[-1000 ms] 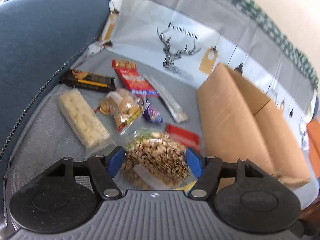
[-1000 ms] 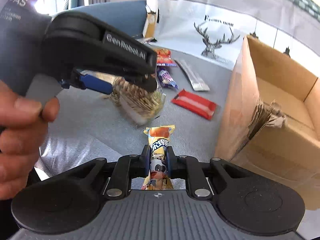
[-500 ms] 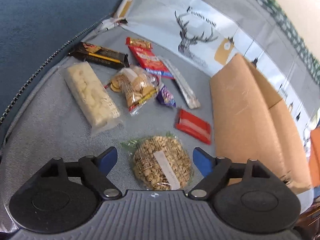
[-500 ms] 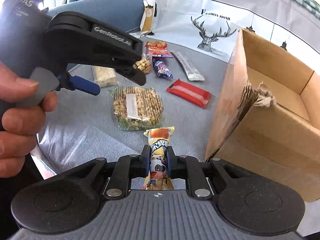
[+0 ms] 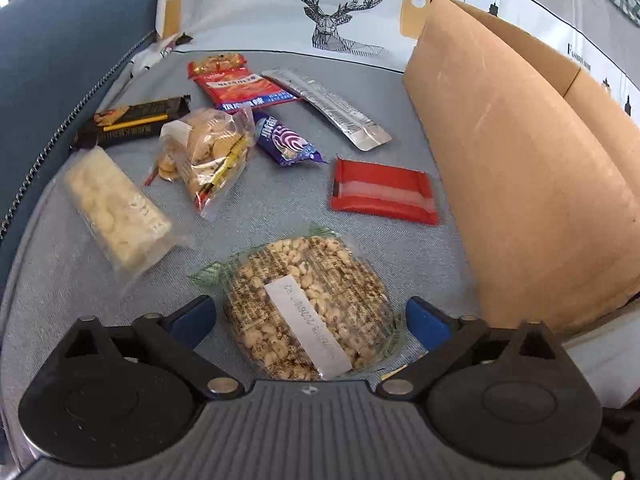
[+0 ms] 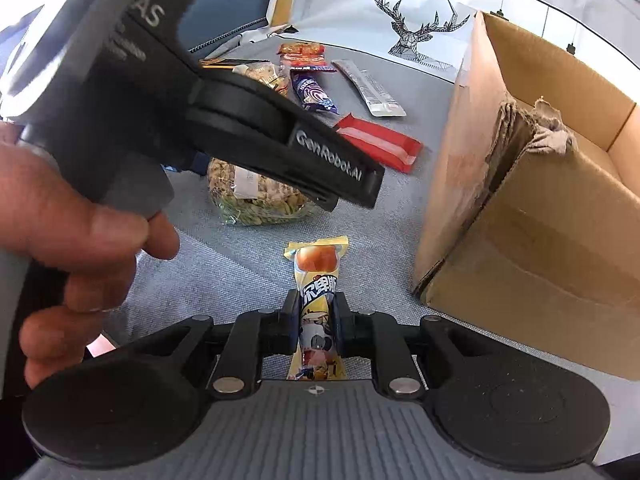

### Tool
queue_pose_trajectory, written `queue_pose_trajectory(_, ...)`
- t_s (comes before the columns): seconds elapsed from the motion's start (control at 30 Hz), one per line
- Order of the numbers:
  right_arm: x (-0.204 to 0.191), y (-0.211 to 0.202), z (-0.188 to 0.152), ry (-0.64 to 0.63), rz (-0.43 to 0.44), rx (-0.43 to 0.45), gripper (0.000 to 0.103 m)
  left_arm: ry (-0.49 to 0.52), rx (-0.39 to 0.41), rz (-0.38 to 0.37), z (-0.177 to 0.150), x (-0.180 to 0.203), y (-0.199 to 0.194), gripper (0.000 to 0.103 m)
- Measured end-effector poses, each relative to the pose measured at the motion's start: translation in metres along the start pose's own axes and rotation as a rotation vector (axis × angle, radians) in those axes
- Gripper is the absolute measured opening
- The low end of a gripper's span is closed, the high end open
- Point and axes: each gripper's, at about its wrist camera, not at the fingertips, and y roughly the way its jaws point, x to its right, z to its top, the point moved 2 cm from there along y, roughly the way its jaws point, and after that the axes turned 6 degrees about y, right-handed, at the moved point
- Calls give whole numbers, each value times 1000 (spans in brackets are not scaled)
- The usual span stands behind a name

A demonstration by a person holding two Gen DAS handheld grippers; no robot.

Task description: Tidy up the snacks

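Observation:
My left gripper (image 5: 308,314) is open, its blue fingers on either side of a round puffed-grain cake in clear wrap (image 5: 308,306) that lies on the grey cushion; I cannot tell if they touch it. The cake also shows in the right wrist view (image 6: 256,196), partly under the left gripper's body. My right gripper (image 6: 316,312) is shut on a yellow sausage snack stick (image 6: 318,280) and holds it above the cushion. An open cardboard box (image 6: 540,184) stands just right of it, and it also shows in the left wrist view (image 5: 520,160).
Several snacks lie on the cushion: a red bar (image 5: 384,192), a purple candy (image 5: 286,142), a silver sachet (image 5: 332,106), a red packet (image 5: 240,84), a cookie bag (image 5: 208,152), a white rice bar (image 5: 116,208), a black bar (image 5: 132,122). The blue sofa back (image 5: 60,40) rises at left.
My left gripper opened and released the grain cake onto the cushion, then shifted rightward over it. My right gripper kept the sausage stick and moved slightly.

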Motion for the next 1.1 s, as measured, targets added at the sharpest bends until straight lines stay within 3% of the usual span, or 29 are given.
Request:
queue_pose_trajectory(0.07,0,1,0,-1,0,2,17,-14,13,-3,1,-4,-3,86)
queue_pose_trajectory(0.43,-4,-16,5,11,11,80,17,-164,154,-68,8,-34,-48,85)
queue_pose_trajectory(0.8,-8,-66,31,48,53,230,17,-285,340,-155,24,-50,-123,85)
queue_pose_trajectory(0.93,-1,-83,38,70,54,287,17,-287,399,-153,22,-48,-128,85)
queue_pose_trajectory(1.0,5,-91,42,76,48,324,17,-324,381,-201,26,-48,-125,85)
queue_pose_trajectory(1.1,20,-105,48,88,46,379,17,-340,434,-240,33,-42,-134,85)
